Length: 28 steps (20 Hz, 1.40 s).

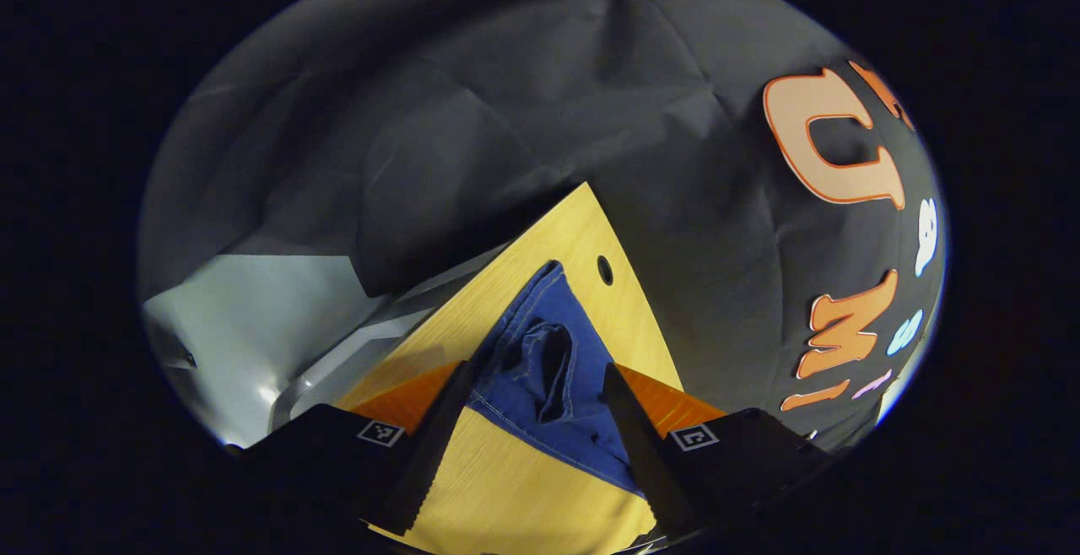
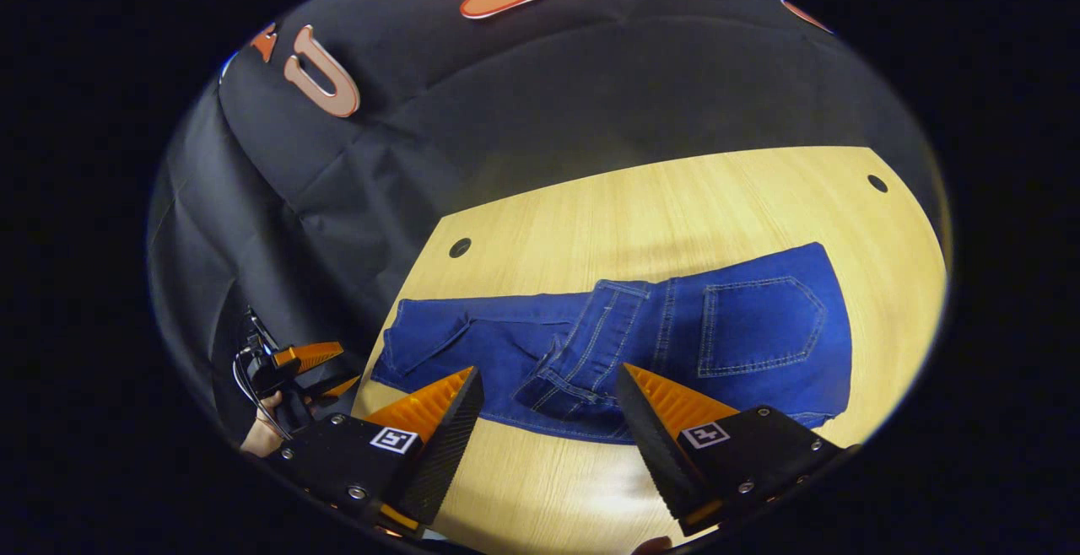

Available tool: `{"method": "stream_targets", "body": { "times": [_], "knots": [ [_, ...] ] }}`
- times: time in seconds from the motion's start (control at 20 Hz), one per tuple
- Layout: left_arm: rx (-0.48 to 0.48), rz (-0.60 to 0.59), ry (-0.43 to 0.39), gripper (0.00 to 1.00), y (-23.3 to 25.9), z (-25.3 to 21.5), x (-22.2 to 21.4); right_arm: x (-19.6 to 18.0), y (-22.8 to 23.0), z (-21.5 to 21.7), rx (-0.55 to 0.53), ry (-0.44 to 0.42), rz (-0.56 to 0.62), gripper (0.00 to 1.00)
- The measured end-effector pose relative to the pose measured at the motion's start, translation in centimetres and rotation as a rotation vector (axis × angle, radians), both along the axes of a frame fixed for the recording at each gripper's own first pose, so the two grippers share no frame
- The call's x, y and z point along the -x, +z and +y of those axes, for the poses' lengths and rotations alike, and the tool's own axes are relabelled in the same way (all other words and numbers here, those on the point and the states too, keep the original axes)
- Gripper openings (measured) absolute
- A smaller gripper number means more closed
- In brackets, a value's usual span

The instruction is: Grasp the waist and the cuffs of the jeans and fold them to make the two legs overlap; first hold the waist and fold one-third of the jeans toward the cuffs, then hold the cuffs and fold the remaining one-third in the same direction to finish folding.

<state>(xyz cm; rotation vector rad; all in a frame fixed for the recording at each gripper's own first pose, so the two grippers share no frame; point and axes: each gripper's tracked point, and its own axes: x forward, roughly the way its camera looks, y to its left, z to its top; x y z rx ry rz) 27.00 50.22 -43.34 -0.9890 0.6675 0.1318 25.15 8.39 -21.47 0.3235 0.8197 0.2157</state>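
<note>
Here, jeans flat on wooden table (drilled holes), left tool and right tool open, unobstructed.

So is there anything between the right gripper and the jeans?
No: in the right gripper view, just bare wooden table separates the open right gripper from the jeans.

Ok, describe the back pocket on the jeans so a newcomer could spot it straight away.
Start at the wooden table in the right gripper view, where blue jeans lie stretched across it. Follow them to their wider end. The back pocket is the five-sided patch outlined in pale double stitching, flat and smooth, unlike the rumpled folds beside it.
</note>
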Motion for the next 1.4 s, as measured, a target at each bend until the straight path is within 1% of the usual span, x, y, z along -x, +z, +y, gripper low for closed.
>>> {"method": "stream_targets", "body": {
  "times": [0.15, 0.2, 0.3, 0.5, 0.65, 0.85, 0.9, 0.95, 1.0, 1.05, 1.1, 1.15, 1.25, 1.3, 1.4],
  "knots": [
    [-0.057, 0.038, -0.016, 0.98, -1.4, 0.7, -0.2, 0.1, 0.0, 0.0, -0.018, -0.017, 0.008, 0.98],
    [-0.061, 0.059, -0.025, 0.98, -1.7, 0.6, 0.1, 0.2, -0.1, -0.1, -0.019, -0.02, 0.012, 0.98],
    [-0.048, 0.101, -0.028, 0.98, -2.3, 0.0, 0.4, 0.3, -0.4, 0.1, -0.016, -0.016, 0.026, 0.98],
    [0.008, 0.092, 0.024, 0.98, -2.2, -1.8, -0.8, 0.5, -1.2, 0.1, -0.031, -0.021, 0.05, 0.98],
    [-0.01, 0.075, 0.041, 0.97, -2.7, -2.8, -2.7, 0.4, -1.6, -0.4, -0.039, -0.032, 0.07, 0.98],
    [-0.112, 0.063, 0.01, 0.96, -3.4, -4.1, -6.0, 0.3, -1.1, -1.9, -0.049, -0.06, 0.07, 0.98],
    [-0.137, 0.078, 0.007, 0.95, -3.9, -4.4, -6.9, 0.4, -1.0, -2.4, -0.048, -0.066, 0.071, 0.98],
    [-0.159, 0.107, 0.034, 0.93, -4.6, -4.2, -7.4, 0.7, -0.9, -2.9, -0.048, -0.07, 0.07, 0.98],
    [-0.142, 0.15, 0.059, 0.72, -5.9, -4.6, -7.6, 0.8, -0.8, -3.4, -0.049, -0.075, 0.069, 0.98],
    [-0.125, 0.123, 0.132, 0.51, -5.2, -3.8, -8.5, 0.9, -0.8, -3.9, -0.046, -0.079, 0.071, 0.98],
    [-0.102, 0.14, 0.137, 0.31, -5.2, -4.0, -9.1, 1.0, -0.9, -4.5, -0.044, -0.084, 0.074, 0.98],
    [-0.101, 0.143, 0.135, 0.1, -4.7, -3.8, -9.2, 1.2, -1.0, -5.1, -0.044, -0.088, 0.076, 0.98],
    [-0.139, 0.108, 0.127, 0.1, -2.7, -4.5, -9.4, 1.5, -1.0, -6.5, -0.043, -0.1, 0.074, 0.98],
    [-0.166, 0.088, 0.118, 0.1, -1.0, -4.7, -9.4, 1.7, -0.8, -7.1, -0.046, -0.106, 0.069, 0.98],
    [-0.189, 0.017, 0.092, 0.11, 2.9, -6.4, -10.3, 1.6, -0.3, -8.4, -0.051, -0.118, 0.056, 0.98]
  ]
}}
